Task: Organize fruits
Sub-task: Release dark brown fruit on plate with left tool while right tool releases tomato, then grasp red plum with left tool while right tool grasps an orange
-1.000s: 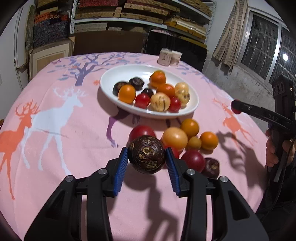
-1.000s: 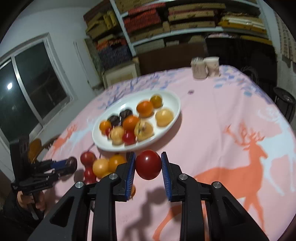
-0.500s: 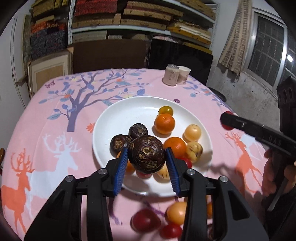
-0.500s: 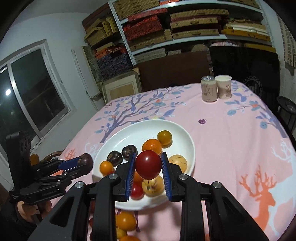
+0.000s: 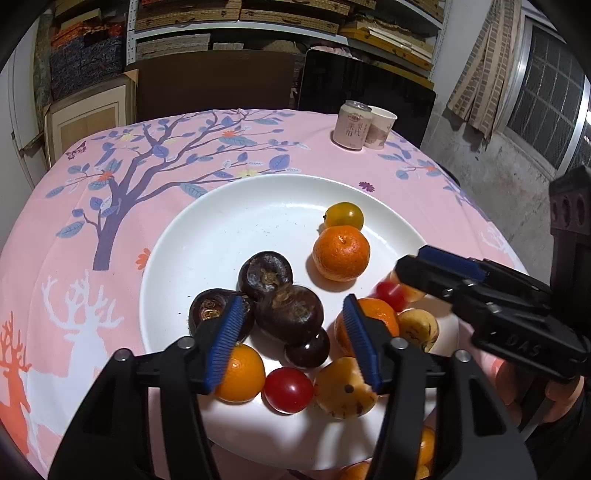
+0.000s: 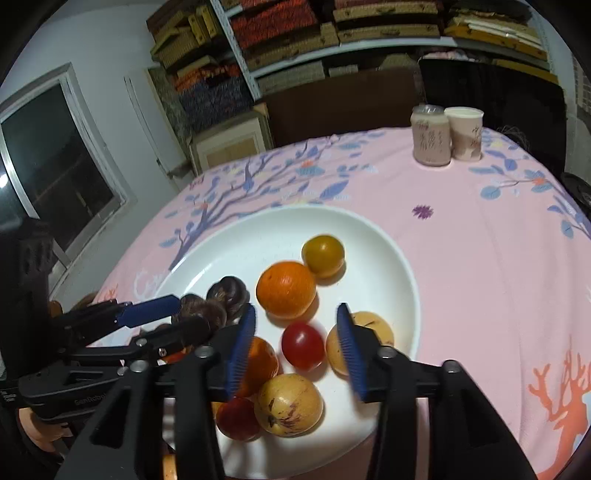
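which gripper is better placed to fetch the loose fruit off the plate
Left, probably. The loose orange fruits lie just past the plate's near rim, under the left gripper; the right gripper's view barely shows them. Both jaws are opening, clear of the dark fruit and red tomato between them.

The left wrist view looks steeply down and forward between its own fingers, close over the white plate, toward the shelves; the right wrist view sits close over the plate's other side, angled less steeply; both share the plate, the orange, the can, and each sees the other tool.
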Tool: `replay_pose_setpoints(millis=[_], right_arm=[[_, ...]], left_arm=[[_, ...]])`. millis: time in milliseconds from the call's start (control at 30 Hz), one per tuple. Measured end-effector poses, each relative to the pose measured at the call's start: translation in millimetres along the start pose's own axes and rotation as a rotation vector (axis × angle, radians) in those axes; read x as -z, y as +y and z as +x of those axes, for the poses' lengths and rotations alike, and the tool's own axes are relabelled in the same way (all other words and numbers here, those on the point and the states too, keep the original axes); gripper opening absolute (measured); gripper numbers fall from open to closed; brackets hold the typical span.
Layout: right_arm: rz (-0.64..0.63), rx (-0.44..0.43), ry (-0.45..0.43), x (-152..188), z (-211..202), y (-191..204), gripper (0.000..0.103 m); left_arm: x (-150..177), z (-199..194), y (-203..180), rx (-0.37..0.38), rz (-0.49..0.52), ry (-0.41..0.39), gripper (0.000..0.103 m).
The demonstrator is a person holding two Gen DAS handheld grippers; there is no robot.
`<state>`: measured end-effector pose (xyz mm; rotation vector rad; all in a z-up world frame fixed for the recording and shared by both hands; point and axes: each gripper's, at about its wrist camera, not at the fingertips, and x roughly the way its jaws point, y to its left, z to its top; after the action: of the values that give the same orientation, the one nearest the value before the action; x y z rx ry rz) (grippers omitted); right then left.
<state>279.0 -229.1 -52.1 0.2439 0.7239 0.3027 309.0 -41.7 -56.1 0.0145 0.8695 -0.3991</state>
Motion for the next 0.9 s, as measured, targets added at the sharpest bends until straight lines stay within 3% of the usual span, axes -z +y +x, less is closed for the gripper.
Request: replay_pose_setpoints(millis=[133,233,467,700,900], right_arm=[[0.014,-0.028,-0.056,0.4,-16.9,-1.0,0.049],[0.033,-0.031,-0.069,6.1,-31.3,-3.9,0.050],[0.073,-0.028,-0.080,44.4,-68.1,-17.6,0.057],[0.071,-0.041,-0.029,84.1,-84.6,-15.6,0.057],[0.063,-0.045,-0.029,98.4,-89.7,-16.4,0.057]], left_arm=[[6.6,-17.3,3.5,0.010,-0.014,-0.021,0.060],[20.1,-41.5,5.9,0.011,-0.016,-0.048,0.067],[82.5,-91.4,16.3,-0.005,-0.007,-0.065,0.071],[125.7,-86.8,17.8,-0.082,0.027,0.004,0.071],[122.6,-66.7,8.2,-0.050,0.031,0.043,0.066]])
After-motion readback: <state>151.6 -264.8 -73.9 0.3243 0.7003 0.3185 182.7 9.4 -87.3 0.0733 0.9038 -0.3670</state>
